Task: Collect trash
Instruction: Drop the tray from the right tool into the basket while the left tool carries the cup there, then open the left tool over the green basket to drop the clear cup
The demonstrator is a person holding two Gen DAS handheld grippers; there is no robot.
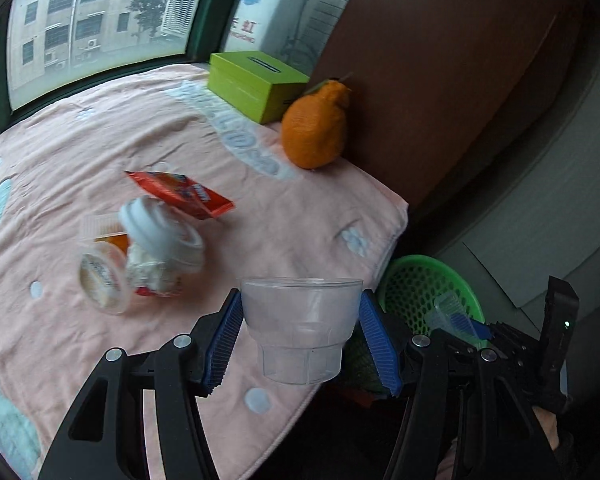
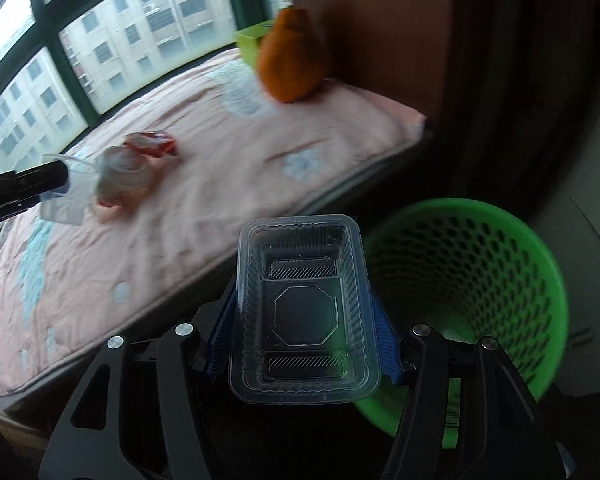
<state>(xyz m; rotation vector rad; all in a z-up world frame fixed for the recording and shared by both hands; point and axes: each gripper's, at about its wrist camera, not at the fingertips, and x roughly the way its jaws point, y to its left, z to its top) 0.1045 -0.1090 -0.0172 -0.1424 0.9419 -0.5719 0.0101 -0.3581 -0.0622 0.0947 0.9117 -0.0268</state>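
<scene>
My left gripper (image 1: 300,332) is shut on a clear plastic cup (image 1: 300,328), held upright above the front edge of the pink blanket (image 1: 260,220). My right gripper (image 2: 304,320) is shut on a clear rectangular plastic tray (image 2: 304,320), held just left of the green mesh basket (image 2: 480,280). The basket also shows in the left wrist view (image 1: 420,292), with the right gripper (image 1: 466,322) over it. On the blanket lie a red snack wrapper (image 1: 184,194), a white lidded cup with crumpled tissue (image 1: 160,244) and a small round tub (image 1: 100,276).
An orange fruit (image 1: 316,128) and a green tissue box (image 1: 256,84) stand at the blanket's far right by a brown panel (image 1: 440,60). Windows run along the back. The basket sits on the floor off the blanket's right corner.
</scene>
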